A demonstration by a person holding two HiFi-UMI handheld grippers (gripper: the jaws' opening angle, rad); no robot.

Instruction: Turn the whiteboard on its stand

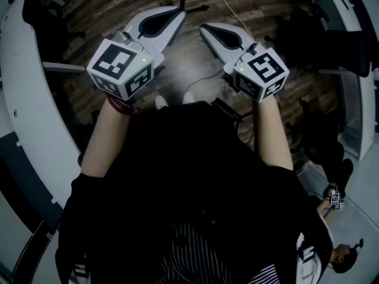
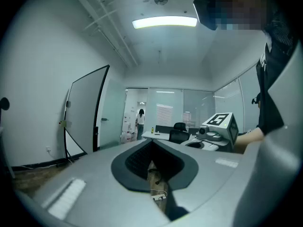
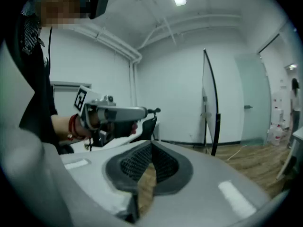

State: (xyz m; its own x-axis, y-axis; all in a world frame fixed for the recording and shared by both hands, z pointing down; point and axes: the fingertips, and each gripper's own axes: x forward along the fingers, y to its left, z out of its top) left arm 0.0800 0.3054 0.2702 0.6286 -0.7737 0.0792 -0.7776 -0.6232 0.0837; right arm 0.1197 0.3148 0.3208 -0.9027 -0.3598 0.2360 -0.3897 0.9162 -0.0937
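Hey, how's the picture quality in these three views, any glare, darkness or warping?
Head view: dim, the dark clothing nearly featureless, floor planks bent by the lens. Left gripper view: ceiling light blows out; whiteboard edge bows. Right gripper view: brighter, evenly lit, black round vignette.

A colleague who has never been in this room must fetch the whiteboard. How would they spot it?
Follow the plain white wall toward the frosted door at its far end. Just before that door stands the whiteboard, a tall white panel. Its black frame and thin black floor stand set it apart from the bare wall and door.
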